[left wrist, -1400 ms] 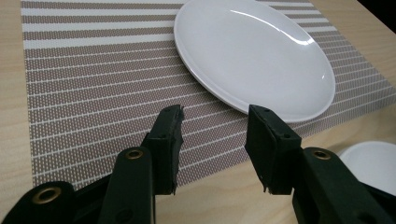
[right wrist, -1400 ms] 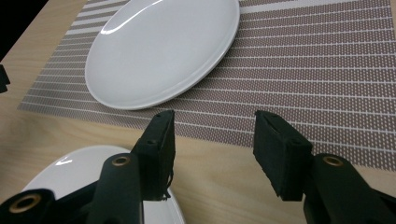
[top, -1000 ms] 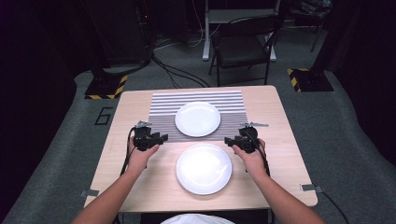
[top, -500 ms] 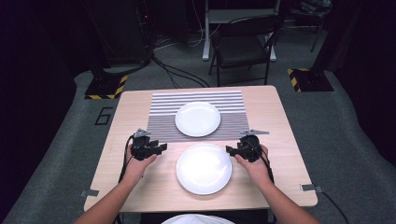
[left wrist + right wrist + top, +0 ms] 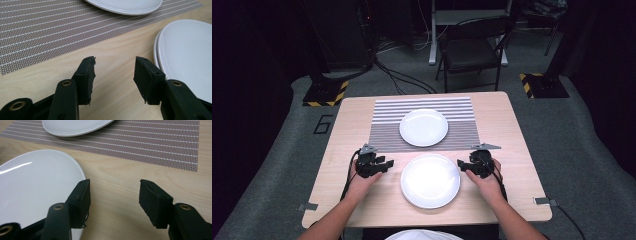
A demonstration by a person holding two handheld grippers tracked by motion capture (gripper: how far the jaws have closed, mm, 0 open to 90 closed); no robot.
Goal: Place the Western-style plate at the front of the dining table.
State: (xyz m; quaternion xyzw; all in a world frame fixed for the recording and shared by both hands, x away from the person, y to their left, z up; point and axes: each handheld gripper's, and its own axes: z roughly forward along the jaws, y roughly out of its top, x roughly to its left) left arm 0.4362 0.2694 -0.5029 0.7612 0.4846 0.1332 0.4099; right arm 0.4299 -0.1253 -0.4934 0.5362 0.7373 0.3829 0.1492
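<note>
Glazed white plate, between my left gripper and right gripper: rigid, slick, breakable, apparently stacked. Jaws parted, empty; take opposite rims.

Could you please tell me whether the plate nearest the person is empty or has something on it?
Empty. The near plate shows a bare white surface in the high view, and both gripper views show nothing on it.

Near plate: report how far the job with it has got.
Done: a far plate already sits on the striped mat. In hand: the left claw and right claw, both open and empty, flank the near plate on the bare table. Left: gripping its rim; lifting.
</note>
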